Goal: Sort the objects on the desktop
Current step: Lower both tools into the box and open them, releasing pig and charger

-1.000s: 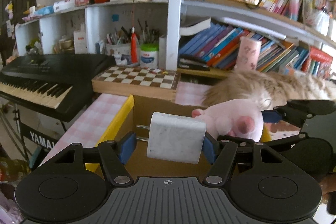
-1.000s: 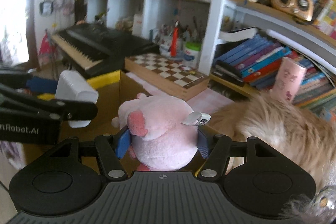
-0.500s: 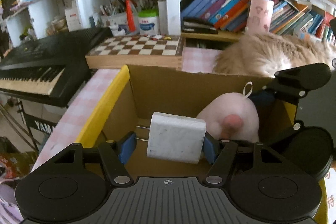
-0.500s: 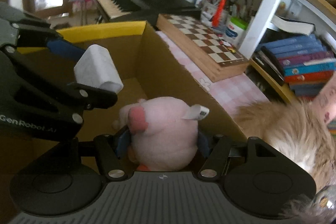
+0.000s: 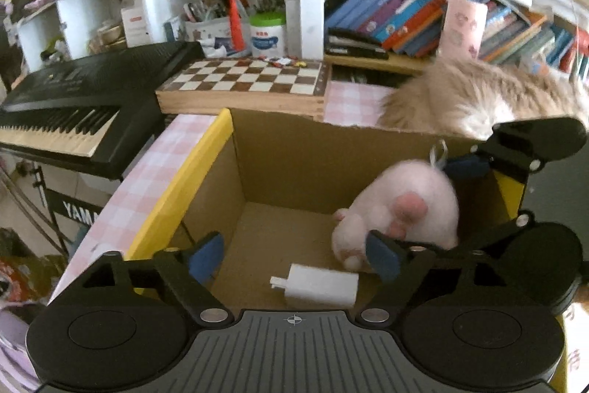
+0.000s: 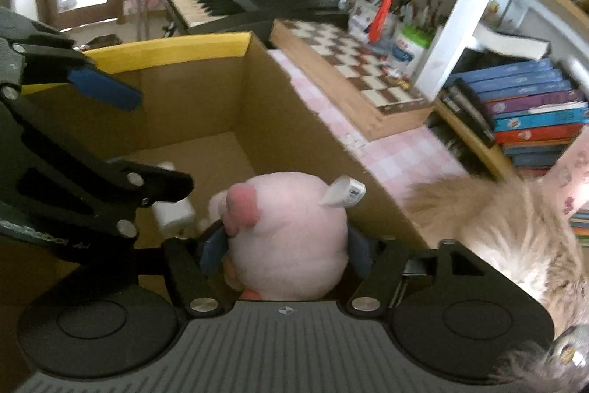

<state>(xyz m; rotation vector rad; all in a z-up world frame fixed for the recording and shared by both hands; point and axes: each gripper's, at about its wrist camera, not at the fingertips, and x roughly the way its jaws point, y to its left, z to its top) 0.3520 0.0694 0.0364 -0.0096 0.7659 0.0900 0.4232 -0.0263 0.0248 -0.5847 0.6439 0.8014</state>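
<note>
An open cardboard box [image 5: 191, 179] with a yellow edge stands on the pink checked table. On its floor lies a white charger [image 5: 320, 284], right under my left gripper [image 5: 294, 258]. The left jaws are opening and stand wide, with nothing between the pads. A pink plush toy [image 6: 287, 231] hangs low inside the box by its right wall. My right gripper [image 6: 286, 247] has its jaws opening, but both pads still touch the plush. The right wrist view also shows the charger [image 6: 173, 214] and the box rim [image 6: 165, 50]. The plush [image 5: 405, 212] looks blurred in the left wrist view.
A wooden chessboard [image 5: 243, 80] lies just behind the box. A black keyboard [image 5: 73, 98] stands to the left. A tan furry animal [image 5: 478, 94] lies against the box's far right rim. Shelves with books [image 5: 405, 13] and pen cups rise behind.
The left jaws have spread and the charger has dropped from them to the box floor. Both grippers came down into the box a second ago, then held still. The plush stays between the right pads.
</note>
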